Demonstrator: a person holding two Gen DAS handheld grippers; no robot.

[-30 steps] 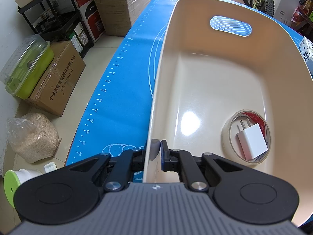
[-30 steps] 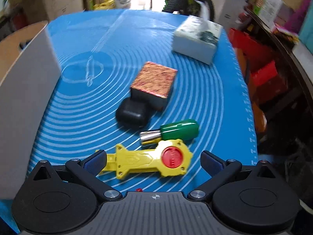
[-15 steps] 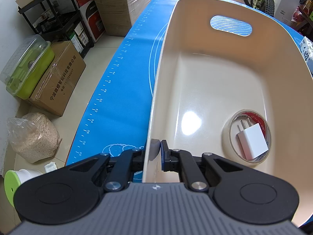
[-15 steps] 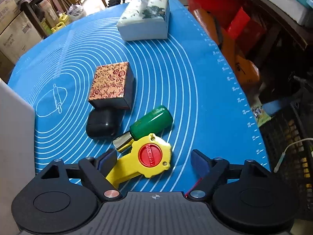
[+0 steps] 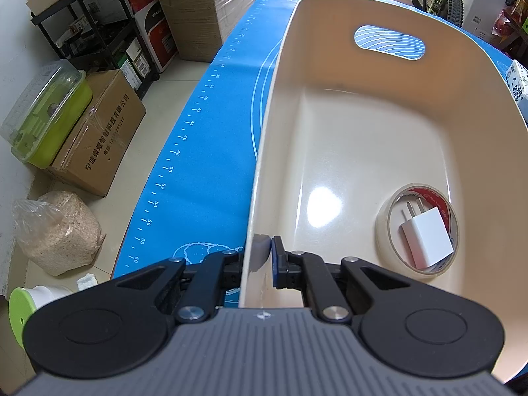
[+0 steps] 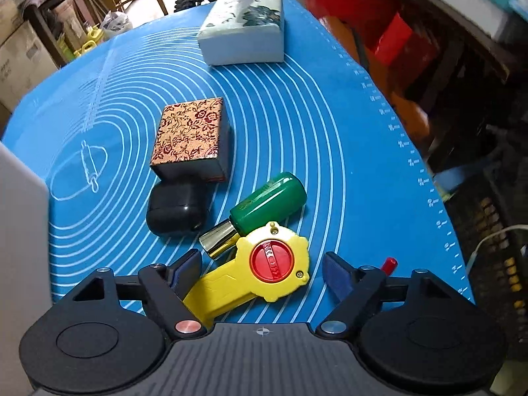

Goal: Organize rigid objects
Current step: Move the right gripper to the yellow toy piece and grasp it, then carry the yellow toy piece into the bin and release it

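1. Right tool (image 6: 260, 269) spread wide, straddling yellow toy (image 6: 260, 274) on tabletop (image 6: 330, 132); nothing gripped.
2. Toy's long axis skewed: handle toward left finger, possibly touching; round head centred.
3. Left tool (image 5: 265, 254) clamped on bin (image 5: 264, 178) wall.
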